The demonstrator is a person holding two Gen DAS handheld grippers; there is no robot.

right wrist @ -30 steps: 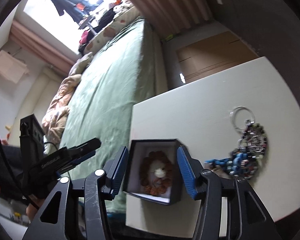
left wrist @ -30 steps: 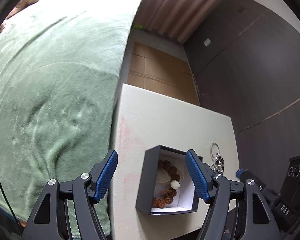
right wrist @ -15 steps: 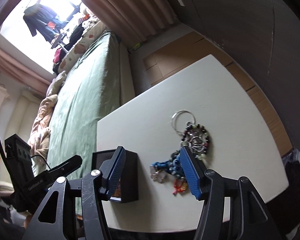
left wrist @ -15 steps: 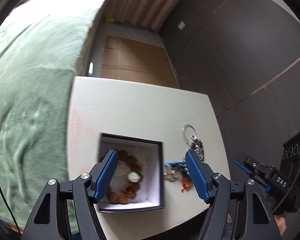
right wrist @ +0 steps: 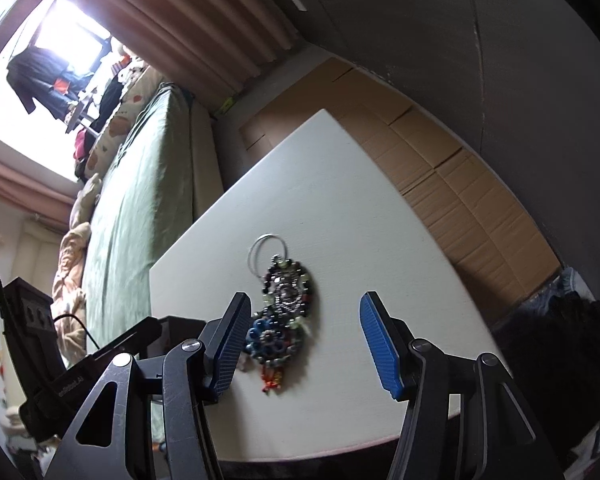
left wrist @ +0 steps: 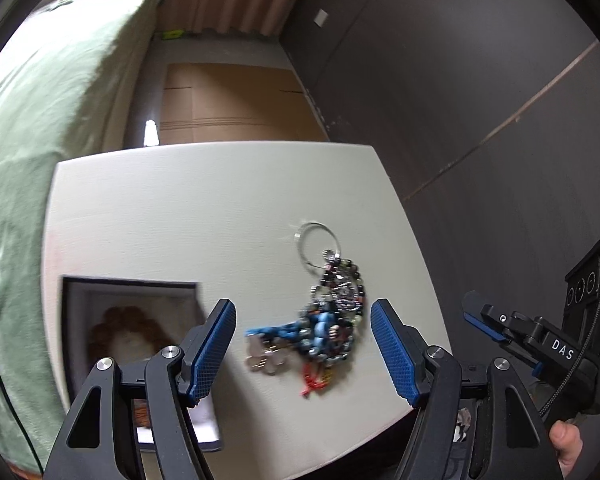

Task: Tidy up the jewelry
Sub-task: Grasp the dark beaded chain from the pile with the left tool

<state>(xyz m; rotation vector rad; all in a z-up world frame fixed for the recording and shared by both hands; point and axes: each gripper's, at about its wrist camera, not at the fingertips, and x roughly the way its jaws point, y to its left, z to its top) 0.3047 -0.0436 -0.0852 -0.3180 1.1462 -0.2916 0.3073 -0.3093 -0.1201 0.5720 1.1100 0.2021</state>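
Observation:
A heap of beaded jewelry (left wrist: 328, 320) with a metal ring, blue beads and a red tassel lies on the white table (left wrist: 180, 208). It also shows in the right wrist view (right wrist: 282, 312). My left gripper (left wrist: 303, 346) is open and empty, hovering with the heap between its fingers. An open black box (left wrist: 76, 320) with a white lining holds a brown bead bracelet (left wrist: 128, 324) at the table's left. My right gripper (right wrist: 302, 344) is open and empty, with the heap just by its left finger. The box (right wrist: 180, 326) is mostly hidden there.
A bed with a green blanket (left wrist: 40, 120) runs along the table's left side. Flat cardboard (left wrist: 228, 100) lies on the floor beyond the table. A dark wall (left wrist: 460, 80) stands on the right. The right gripper's body (left wrist: 540, 344) shows at the left view's right edge.
Both grippers have swung right, away from the box and over to the jewelry heap. The heap and the box have stayed in place. Both grippers remain open.

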